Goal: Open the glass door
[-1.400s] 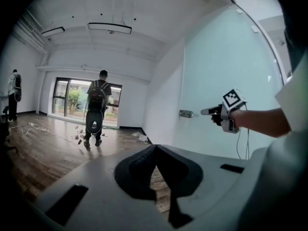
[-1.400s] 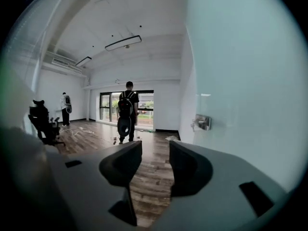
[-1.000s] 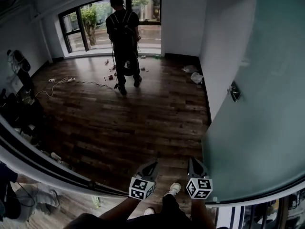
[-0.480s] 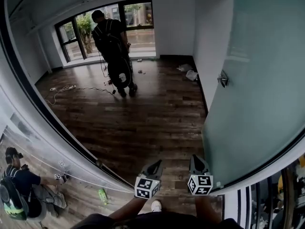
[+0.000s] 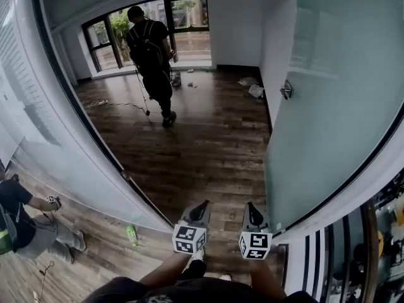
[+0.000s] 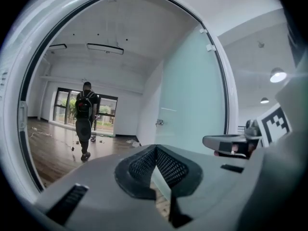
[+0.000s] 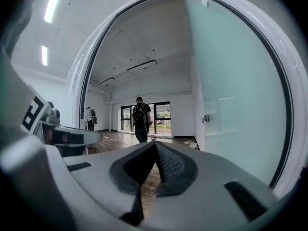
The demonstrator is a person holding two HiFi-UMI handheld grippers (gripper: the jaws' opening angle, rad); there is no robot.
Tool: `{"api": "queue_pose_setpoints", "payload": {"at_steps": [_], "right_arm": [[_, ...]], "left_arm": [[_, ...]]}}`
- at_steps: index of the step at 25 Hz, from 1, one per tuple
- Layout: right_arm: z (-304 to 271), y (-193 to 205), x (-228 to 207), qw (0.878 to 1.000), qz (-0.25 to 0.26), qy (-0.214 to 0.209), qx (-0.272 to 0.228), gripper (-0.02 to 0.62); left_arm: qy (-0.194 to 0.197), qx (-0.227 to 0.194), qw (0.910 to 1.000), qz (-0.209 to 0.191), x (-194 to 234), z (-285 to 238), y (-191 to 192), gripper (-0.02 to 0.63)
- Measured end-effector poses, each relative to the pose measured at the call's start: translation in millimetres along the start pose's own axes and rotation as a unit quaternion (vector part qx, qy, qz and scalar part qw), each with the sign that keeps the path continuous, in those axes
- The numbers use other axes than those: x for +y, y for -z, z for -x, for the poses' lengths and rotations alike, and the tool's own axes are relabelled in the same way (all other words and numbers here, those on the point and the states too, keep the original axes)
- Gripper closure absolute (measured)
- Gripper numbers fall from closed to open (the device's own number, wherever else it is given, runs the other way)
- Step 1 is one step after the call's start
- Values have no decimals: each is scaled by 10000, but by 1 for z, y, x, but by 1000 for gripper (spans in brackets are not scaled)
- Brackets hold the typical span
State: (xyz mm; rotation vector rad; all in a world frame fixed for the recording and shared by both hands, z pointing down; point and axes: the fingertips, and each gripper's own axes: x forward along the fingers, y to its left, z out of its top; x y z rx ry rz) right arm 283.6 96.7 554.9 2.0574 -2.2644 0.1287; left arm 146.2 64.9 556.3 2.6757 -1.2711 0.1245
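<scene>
Frosted glass of a pale green tint fills the right side of the head view. The glass door (image 5: 328,106) stands swung open into the room, with a small metal handle (image 5: 286,89) near its far edge. The doorway's dark frame (image 5: 69,100) curves down the left side, and beside it is a glass wall panel (image 5: 38,125).

The two tongs sit low in the head view, side by side, both pointing through the opening into the room. The left gripper (image 5: 202,206) has its jaws pressed together at the tips with nothing between them, which its own view shows plainly. The right gripper (image 5: 250,207) is the same, pads meeting and empty. It is near the door's lower corner but apart from it, and neither tool touches the glass or the handle.

Beyond the grippers runs a dark wooden floor (image 5: 202,137). A person (image 5: 151,49) in dark clothes with a backpack stands well inside the room, back to the camera, facing the large windows (image 5: 189,21) in the far wall. A cable (image 5: 120,104) trails over the boards near the person's feet, and some pale litter (image 5: 252,87) lies against the white wall by the door's far edge. On the left, a green bottle (image 5: 131,234) lies on lighter flooring and a second person (image 5: 25,223) crouches at the picture's edge.
</scene>
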Motion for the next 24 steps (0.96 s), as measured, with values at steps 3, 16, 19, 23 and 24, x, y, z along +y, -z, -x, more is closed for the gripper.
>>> {"api": "queue_pose_setpoints", "payload": {"at_steps": [3,16,19,23,24], "right_arm": [[24,-1,6,9999,86,-60,-49,577],[43,-16,35,9997,225,55,-91,577],[41,-19,50,9991,413,46,-78,577],[32,-61,68,9976,631,-21,-274,577],[28,-74,72,9969,697,-40,-349,577]], "left_arm": [[-87,10,10000,-35,-15,21,3,600],[-127,13,9998,-167,1,58,-10,600],[-124,-2,9999,-110,11,66,-9,600],[-160,-106,9997,-142,24,71,-37,600],[-179,-151,9996,-161,28,72,-46,600]]}}
